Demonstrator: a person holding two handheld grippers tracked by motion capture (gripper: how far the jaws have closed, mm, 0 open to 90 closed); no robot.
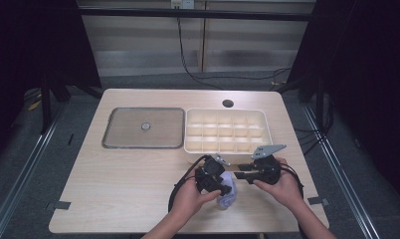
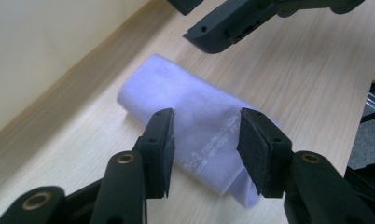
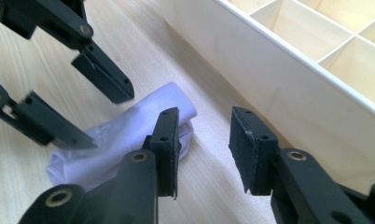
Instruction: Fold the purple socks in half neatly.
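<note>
A rolled lavender cloth (image 1: 228, 196) lies on the wooden table near its front edge, just in front of the cream compartment box (image 1: 227, 130). My left gripper (image 1: 226, 188) hangs right over the cloth, its jaws open and straddling the roll (image 2: 199, 135) without closing on it. My right gripper (image 1: 241, 172) is open too, held to the right of the cloth's end (image 3: 129, 133), between it and the box wall (image 3: 279, 79). One finger (image 2: 227, 28) of the right gripper reaches in over the far end of the roll.
A flat grey-rimmed tray (image 1: 143, 128) with a small round knob lies left of the box. A cable hole (image 1: 228, 103) sits at the table's far edge. The table's front edge is close behind the hands.
</note>
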